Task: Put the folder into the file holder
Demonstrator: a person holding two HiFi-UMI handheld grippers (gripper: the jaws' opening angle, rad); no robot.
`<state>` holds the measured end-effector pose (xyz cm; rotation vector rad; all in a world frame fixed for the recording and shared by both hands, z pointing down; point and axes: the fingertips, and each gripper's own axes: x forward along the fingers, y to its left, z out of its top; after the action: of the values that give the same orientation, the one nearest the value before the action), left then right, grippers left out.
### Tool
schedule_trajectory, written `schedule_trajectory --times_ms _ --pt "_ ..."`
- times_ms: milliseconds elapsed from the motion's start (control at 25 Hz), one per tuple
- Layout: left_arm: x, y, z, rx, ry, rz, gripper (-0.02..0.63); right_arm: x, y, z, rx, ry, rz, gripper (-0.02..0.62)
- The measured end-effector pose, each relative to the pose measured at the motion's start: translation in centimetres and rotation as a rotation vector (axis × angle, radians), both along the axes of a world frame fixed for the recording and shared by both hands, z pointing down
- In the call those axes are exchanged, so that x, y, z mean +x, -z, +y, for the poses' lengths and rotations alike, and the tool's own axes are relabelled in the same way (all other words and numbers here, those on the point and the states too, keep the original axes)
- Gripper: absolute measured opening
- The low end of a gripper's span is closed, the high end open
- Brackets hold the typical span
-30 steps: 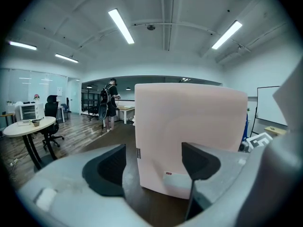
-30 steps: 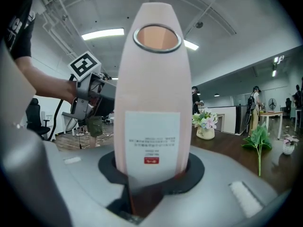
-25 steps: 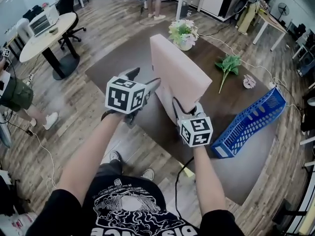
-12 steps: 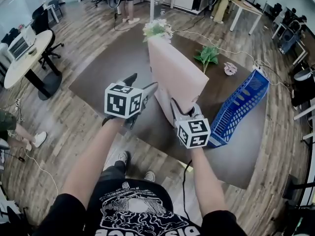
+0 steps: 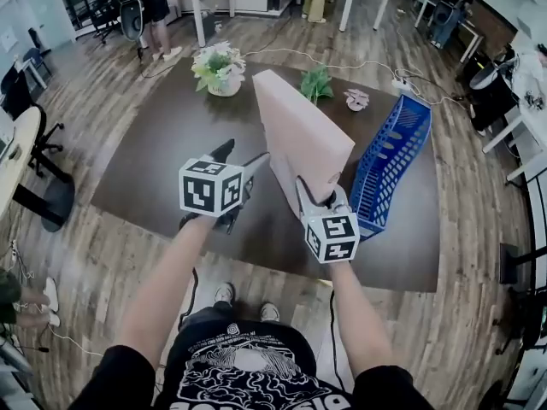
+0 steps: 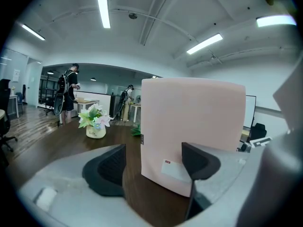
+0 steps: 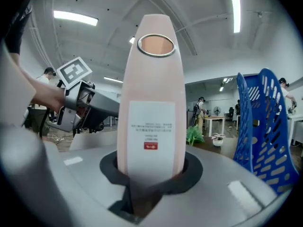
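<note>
The right gripper (image 5: 318, 196) clamped the pink folder (image 5: 303, 139) at its spine's lower end, holding it upright over the table (image 5: 154, 152). The left gripper (image 5: 246, 167) gaped wide and empty just beside it. The blue file holder (image 5: 389, 165) sat near on the right, with bare tabletop between.

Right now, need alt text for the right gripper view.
The right claw grips the spine of a pink folder, which stands upright and fills the middle of the frame. A blue file holder shows at the right, and the left claw with its marker cube at the left, in an office.
</note>
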<state>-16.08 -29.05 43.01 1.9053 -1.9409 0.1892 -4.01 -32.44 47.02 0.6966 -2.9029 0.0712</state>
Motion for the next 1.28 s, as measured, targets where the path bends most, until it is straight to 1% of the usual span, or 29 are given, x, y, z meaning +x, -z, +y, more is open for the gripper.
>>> schedule_trajectory --times_ms 200,560,840,920,1040,1160,1280 --pt "1.8 -0.5 -2.6 -0.008 -0.134 0.021 0.371 2.7 -0.2 -1.3 0.022 -0.16 0.009 0.129" --pt "4.6 -0.8 -5.0 -0.009 -0.351 0.038 0.371 5.2 -0.6 -1.5 0.025 -0.387 0.045 0.144" --pt "6.0 -0.7 -6.1 0.002 -0.479 0.047 0.371 6.4 -1.4 -1.3 0.038 -0.552 0.084 0.153" --pt "6.5 -0.7 -6.3 0.0 -0.514 0.044 0.371 7.2 -1.6 -1.3 0.03 -0.609 0.079 0.153" --pt "7.1 -0.9 -6.5 -0.006 -0.566 0.04 0.371 7.9 -1.8 -1.4 0.005 -0.682 0.045 0.153" --pt "7.9 -1.2 -6.5 -0.013 -0.617 0.033 0.371 8.1 -1.7 -1.2 -0.008 -0.721 0.022 0.152" --pt "8.7 -1.5 -6.3 -0.02 -0.661 0.028 0.371 8.2 -1.4 -1.0 -0.024 -0.743 -0.002 0.126"
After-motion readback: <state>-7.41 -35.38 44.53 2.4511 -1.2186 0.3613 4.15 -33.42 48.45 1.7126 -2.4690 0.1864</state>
